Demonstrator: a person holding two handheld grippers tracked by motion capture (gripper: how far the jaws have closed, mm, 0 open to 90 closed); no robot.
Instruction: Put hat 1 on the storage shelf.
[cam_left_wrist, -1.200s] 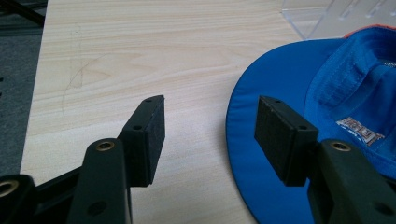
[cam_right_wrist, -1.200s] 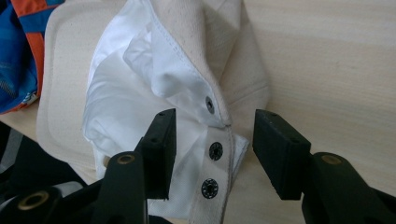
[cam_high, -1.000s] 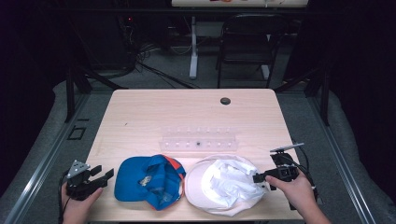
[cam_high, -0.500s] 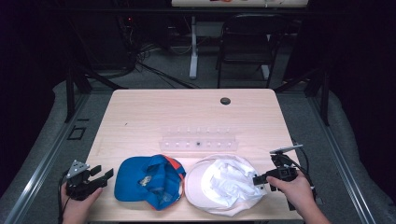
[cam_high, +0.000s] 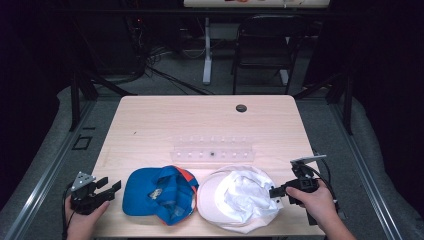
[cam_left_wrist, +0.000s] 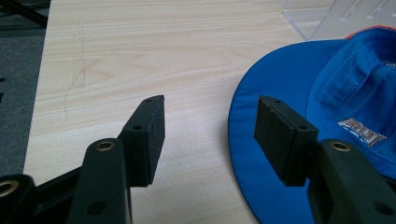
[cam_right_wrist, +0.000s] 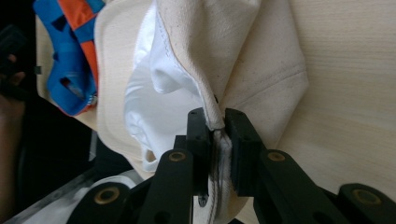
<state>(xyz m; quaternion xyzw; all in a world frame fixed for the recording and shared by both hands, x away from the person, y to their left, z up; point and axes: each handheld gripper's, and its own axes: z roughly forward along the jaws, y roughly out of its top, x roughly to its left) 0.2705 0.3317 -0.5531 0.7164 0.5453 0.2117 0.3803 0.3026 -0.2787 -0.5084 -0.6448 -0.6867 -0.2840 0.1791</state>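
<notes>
In the high view, the right gripper (cam_high: 278, 192) is reaching into the white cap's (cam_high: 240, 197) right edge on the table (cam_high: 165, 125), beside the blue cap (cam_high: 160, 192). In the left gripper view, the left gripper (cam_left_wrist: 210, 128) is gaping empty over the blue brim's edge. In the right gripper view, the jaws, having just been closing, are pinching the white cap's rim.

Lab or studio, dark curtains, cables (cam_high: 150, 65), lone table (cam_high: 150, 125)

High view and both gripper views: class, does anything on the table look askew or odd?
Both caps lie upside down. The white cap is crumpled, its rim pinched by the right gripper, whose jaws have just been closing on it. The blue cap lies untouched beside the open left gripper.
</notes>
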